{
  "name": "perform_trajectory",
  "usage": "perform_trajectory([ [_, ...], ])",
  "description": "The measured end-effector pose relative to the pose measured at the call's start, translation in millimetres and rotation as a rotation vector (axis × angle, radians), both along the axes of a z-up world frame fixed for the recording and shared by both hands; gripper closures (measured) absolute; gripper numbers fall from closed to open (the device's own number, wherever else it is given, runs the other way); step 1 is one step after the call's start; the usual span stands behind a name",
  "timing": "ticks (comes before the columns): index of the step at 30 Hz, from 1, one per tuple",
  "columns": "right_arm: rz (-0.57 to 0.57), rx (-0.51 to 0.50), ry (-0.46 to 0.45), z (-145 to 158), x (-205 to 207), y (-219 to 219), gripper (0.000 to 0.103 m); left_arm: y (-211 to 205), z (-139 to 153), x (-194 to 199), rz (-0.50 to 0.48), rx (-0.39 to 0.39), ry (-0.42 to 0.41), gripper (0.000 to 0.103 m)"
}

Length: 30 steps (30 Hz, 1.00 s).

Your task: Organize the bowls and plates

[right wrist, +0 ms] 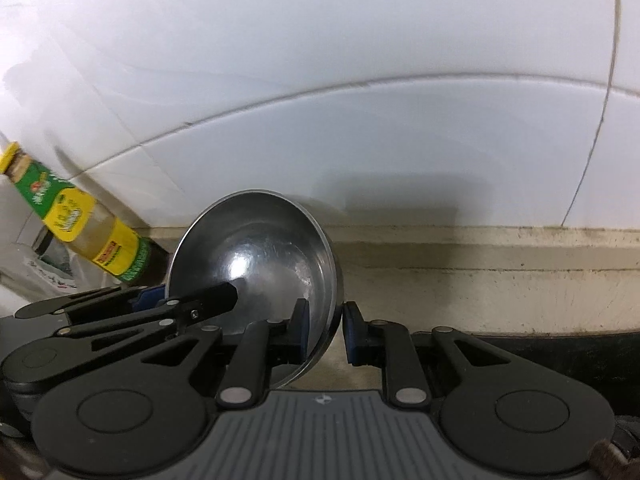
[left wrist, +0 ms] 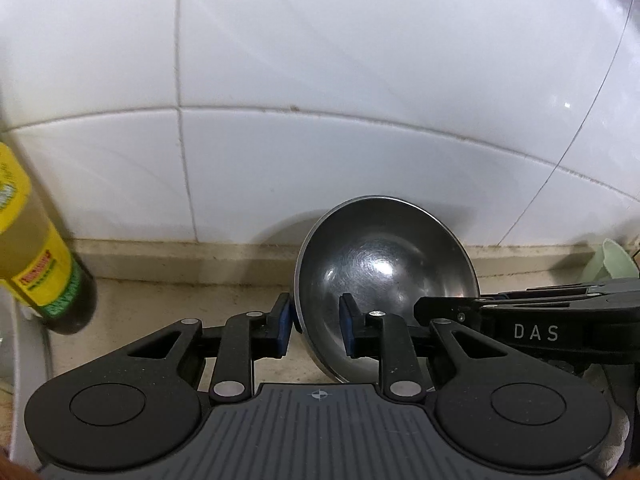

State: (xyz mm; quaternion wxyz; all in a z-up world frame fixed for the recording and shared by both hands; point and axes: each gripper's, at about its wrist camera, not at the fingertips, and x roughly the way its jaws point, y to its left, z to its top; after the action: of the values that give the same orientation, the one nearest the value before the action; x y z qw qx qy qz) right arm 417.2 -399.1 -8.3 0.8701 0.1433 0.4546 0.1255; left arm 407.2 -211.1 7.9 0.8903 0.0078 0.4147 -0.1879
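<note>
Left gripper (left wrist: 315,328) clamps the left rim of a steel bowl (left wrist: 384,264), one blue pad (left wrist: 284,326) outside the wall and the other inside. Right gripper (right wrist: 326,330) pinches the opposite rim of the same bowl in like manner, its jaws narrow. Held between the two, the bowl is tilted, its hollow facing the cameras, before a white tiled wall (left wrist: 320,80) and above a beige counter (right wrist: 500,296). Left of the bowl: a yellow-labelled bottle (right wrist: 92,228). A pale green vessel (left wrist: 612,260) shows at right.
</note>
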Motion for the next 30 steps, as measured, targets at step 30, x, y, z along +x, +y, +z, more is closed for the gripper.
perform_trajectory([
  [30,0.186,-0.062,-0.068,64,-122,124,0.086,129,64,-140,0.106,-0.014,-0.091,0.066],
])
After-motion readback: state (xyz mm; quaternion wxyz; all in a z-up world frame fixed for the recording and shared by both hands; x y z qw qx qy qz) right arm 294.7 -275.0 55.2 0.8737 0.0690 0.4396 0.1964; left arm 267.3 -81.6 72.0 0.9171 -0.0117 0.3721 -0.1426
